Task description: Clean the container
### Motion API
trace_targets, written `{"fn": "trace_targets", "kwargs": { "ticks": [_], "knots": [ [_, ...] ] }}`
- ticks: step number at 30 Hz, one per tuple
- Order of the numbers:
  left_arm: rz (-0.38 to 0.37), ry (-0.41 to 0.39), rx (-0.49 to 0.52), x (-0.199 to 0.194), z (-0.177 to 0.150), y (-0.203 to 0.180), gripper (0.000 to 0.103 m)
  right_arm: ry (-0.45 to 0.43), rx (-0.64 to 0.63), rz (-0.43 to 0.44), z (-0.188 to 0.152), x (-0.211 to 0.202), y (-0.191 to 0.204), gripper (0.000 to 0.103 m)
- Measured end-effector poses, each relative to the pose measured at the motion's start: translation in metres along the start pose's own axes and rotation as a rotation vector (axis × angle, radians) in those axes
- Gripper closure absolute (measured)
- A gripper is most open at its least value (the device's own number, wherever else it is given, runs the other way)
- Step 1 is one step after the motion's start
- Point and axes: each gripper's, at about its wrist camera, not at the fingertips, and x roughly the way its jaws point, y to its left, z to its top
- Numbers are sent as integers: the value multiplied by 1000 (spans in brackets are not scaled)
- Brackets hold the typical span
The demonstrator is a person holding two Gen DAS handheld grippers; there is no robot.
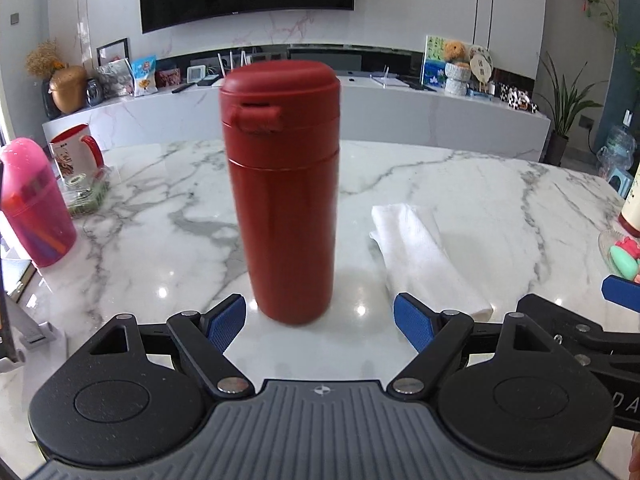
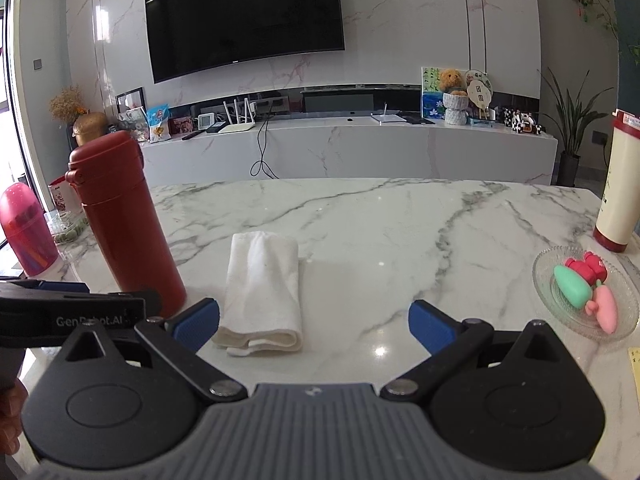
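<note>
**Facing the red container with both grippers apart**

Standing upright on the white marble surface (image 1: 460, 176), the red container (image 1: 282, 196) is straight ahead of the left gripper (image 1: 320, 322), just beyond its blue fingertips (image 1: 226, 320) and centred on the gap between them. Its lid is on, with a small latch on the side turned toward the camera. The jaws stand apart and hold nothing; neither pad touches the container.

A folded white cloth (image 1: 420, 256) lies flat on the surface ahead and to the right of the left gripper, near its right fingertip and a little apart from the container.

From the right wrist view, the right gripper (image 2: 314, 326) also has its jaws spread with nothing between the pads. The cloth (image 2: 262, 292) lies just ahead of its left fingertip, toward the left side of the gap. The container (image 2: 124, 224) stands further left, beyond the cloth, and the black body of the left gripper (image 2: 72, 312) reaches in from the left edge in front of the container's base.

Off to the right of the right gripper sits a glass dish (image 2: 544, 276) holding small pink and green objects, and beyond it a tall cream bottle (image 2: 618, 184) with a red base. Far left of both grippers stands a pink tub (image 1: 30, 204).
</note>
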Motion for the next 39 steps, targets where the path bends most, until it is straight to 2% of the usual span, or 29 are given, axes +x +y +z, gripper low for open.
{"fn": "trace_targets", "kwargs": {
  "ticks": [9, 39],
  "knots": [
    [3, 8, 25, 10, -5, -5, 22, 4, 17, 2, 2, 3, -4, 1],
    [4, 20, 16, 10, -6, -3, 22, 13, -3, 0, 0, 9, 0, 1]
  ]
}}
